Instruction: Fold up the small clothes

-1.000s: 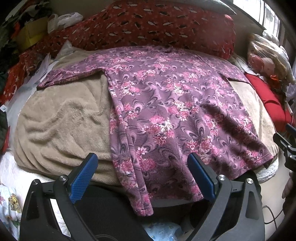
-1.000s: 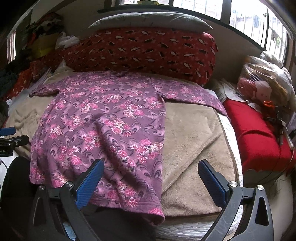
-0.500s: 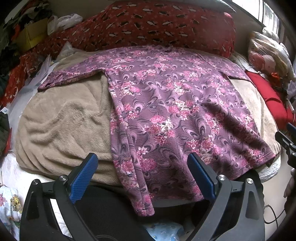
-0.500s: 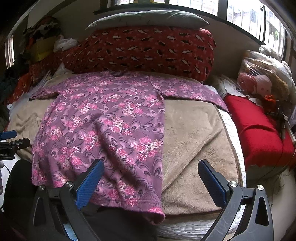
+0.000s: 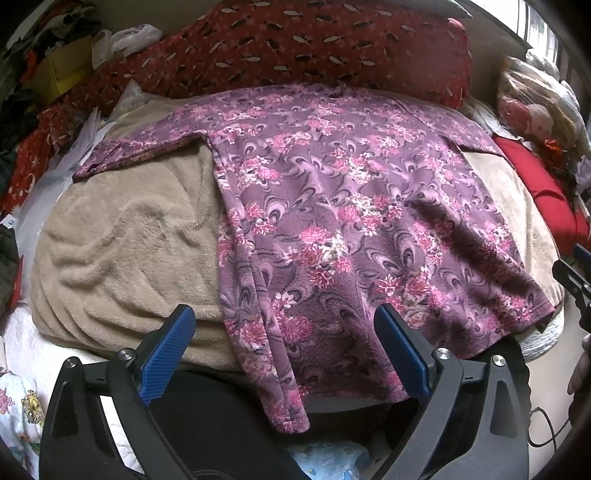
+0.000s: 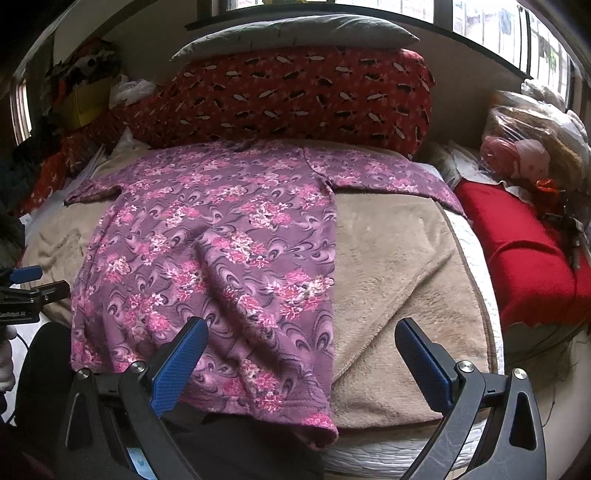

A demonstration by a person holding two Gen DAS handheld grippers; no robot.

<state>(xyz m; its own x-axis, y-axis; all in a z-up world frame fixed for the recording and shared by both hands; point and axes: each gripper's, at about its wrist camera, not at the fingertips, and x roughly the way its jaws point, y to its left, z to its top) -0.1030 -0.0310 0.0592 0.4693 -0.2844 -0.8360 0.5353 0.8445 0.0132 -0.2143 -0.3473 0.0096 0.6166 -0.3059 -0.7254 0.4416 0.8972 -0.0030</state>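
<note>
On the bed, spread flat over a beige fleece blanket (image 5: 122,236), lies a purple floral top (image 5: 351,206), its neckline toward the red patterned bolster (image 5: 314,48) at the far end and its hem hanging over the near edge of the mattress. Both sleeves are stretched out sideways, one toward the clutter at the left, the other toward the red cushion (image 6: 524,254) at the right. The left claw (image 5: 284,347) hovers just short of the hem with its blue-padded fingers spread wide and nothing between them; the lower left corner of the top droops between the two fingers in that view. The right claw (image 6: 303,362) is likewise wide open and empty, held near the hem's right corner, with its left finger over the floral cloth and its right finger over bare blanket. Neither claw touches the garment. A grey pillow (image 6: 295,33) rests on top of the bolster under the window.
</note>
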